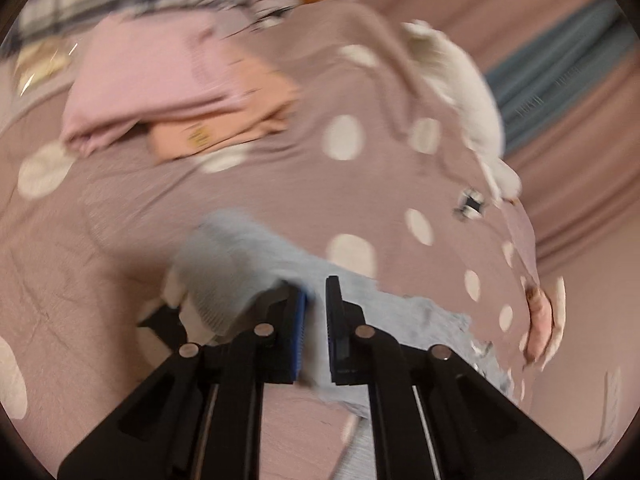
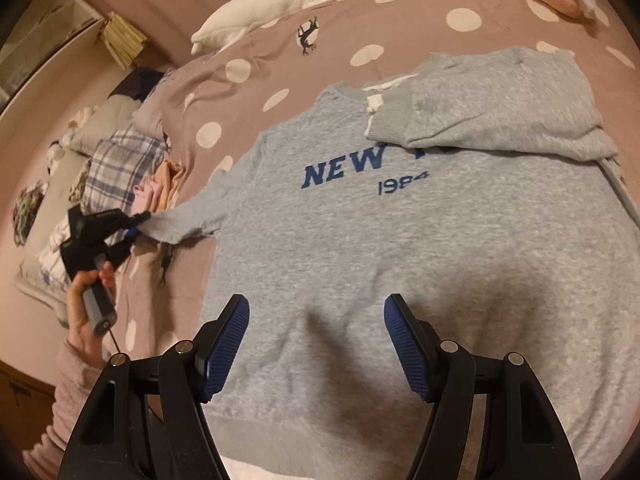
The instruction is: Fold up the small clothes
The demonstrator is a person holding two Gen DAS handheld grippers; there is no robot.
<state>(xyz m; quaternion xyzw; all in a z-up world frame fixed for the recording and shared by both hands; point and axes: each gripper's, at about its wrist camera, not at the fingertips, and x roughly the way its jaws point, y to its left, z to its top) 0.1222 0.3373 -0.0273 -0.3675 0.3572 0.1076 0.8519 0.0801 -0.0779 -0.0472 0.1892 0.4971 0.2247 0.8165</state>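
Observation:
A grey sweatshirt [image 2: 360, 240] with blue "NEW" and "1984" print lies flat on the dotted bedspread [image 2: 280, 60]. Its right sleeve [image 2: 500, 112] is folded across the chest. My left gripper [image 1: 316, 312] is shut on the cuff of the left sleeve [image 1: 240, 264], which is lifted off the bed; it also shows in the right wrist view [image 2: 138, 224] at the left, held by a hand. My right gripper [image 2: 316, 344] is open and empty, hovering above the sweatshirt's lower body.
A pile of folded pink and peach clothes [image 1: 168, 92] lies on the bed beyond the left gripper. A white plush toy [image 1: 460, 80] lies near the bed edge. A plaid pillow [image 2: 120, 160] and more bedding sit at the left.

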